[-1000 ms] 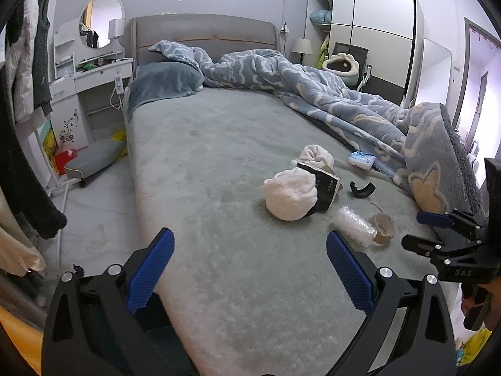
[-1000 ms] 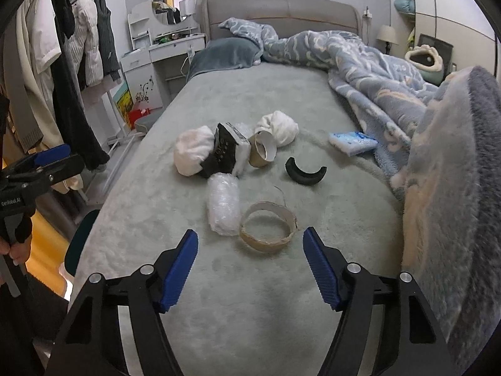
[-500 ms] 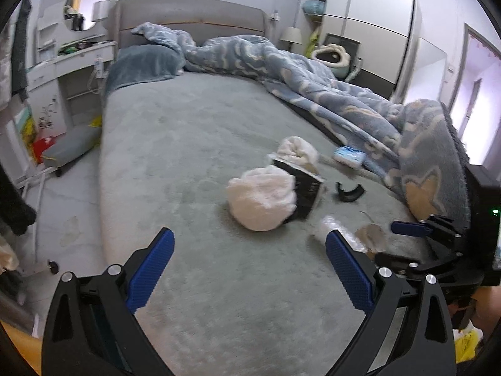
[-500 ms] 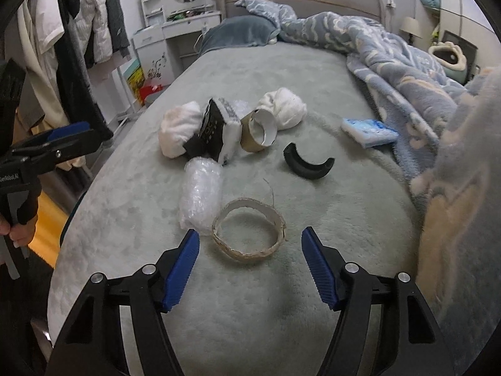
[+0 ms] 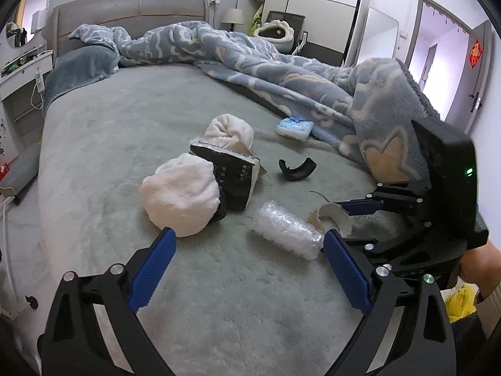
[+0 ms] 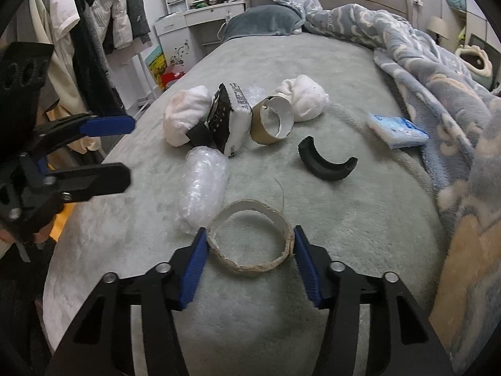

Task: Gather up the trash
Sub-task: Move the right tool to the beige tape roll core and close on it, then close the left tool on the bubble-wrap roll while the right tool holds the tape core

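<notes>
Trash lies on the grey-green bed (image 5: 109,131). A flat cardboard ring (image 6: 250,241) sits between the fingers of my right gripper (image 6: 250,244). Its jaws are closing and both blue pads touch the ring's sides. From the left wrist view the right gripper (image 5: 341,222) holds the ring (image 5: 332,216) low on the bed. My left gripper (image 5: 247,238) is open wide and empty, just short of a bubble-wrap roll (image 5: 286,235) and a white paper wad (image 5: 180,194). From the right wrist view the left gripper (image 6: 130,150) hovers left of the roll (image 6: 203,188).
Close by lie a black-and-white packet (image 6: 228,116), a cardboard tape core (image 6: 272,122), a second white wad (image 6: 303,97), a black curved piece (image 6: 325,163) and a blue tissue pack (image 6: 396,130). A rumpled blue blanket (image 5: 313,75) covers the right side. Clothes (image 6: 94,25) hang at left.
Both grippers have come down and closer to the trash. The right jaws have narrowed from wide apart to touching the cardboard ring on both sides. The left jaws stay wide.
</notes>
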Tool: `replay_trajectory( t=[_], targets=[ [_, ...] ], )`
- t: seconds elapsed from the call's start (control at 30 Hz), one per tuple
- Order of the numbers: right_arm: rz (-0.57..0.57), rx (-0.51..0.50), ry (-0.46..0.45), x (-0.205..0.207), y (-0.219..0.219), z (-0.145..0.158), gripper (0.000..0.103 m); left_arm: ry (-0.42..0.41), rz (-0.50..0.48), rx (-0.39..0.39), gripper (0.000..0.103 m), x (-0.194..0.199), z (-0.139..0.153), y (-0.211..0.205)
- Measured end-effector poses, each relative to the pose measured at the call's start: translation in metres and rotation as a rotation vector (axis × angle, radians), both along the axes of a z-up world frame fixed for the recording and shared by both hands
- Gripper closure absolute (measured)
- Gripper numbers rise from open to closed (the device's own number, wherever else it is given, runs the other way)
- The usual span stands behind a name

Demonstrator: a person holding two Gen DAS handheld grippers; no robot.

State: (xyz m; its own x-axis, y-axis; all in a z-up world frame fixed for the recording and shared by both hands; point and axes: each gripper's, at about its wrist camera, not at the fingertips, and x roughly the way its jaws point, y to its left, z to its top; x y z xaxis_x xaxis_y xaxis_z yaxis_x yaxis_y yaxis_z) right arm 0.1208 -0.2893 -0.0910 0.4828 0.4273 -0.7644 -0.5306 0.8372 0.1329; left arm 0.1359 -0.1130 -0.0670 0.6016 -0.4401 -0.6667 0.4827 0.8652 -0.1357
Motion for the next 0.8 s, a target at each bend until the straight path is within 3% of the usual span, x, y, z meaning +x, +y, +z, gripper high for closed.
replay_trajectory(
  t=[0.6,0.8],
  targets=[
    [-0.036,0.101,-0.054,0.006,-0.035,0.027,0.05,0.026,-0.177,0.044,0.008,0.022,-0.034,-0.038],
    [-0.054,0.123,-0.052,0.013,-0.039,0.03,0.05,0.046,-0.205,0.004,0.017,0.028,-0.035,-0.043]
  ],
)
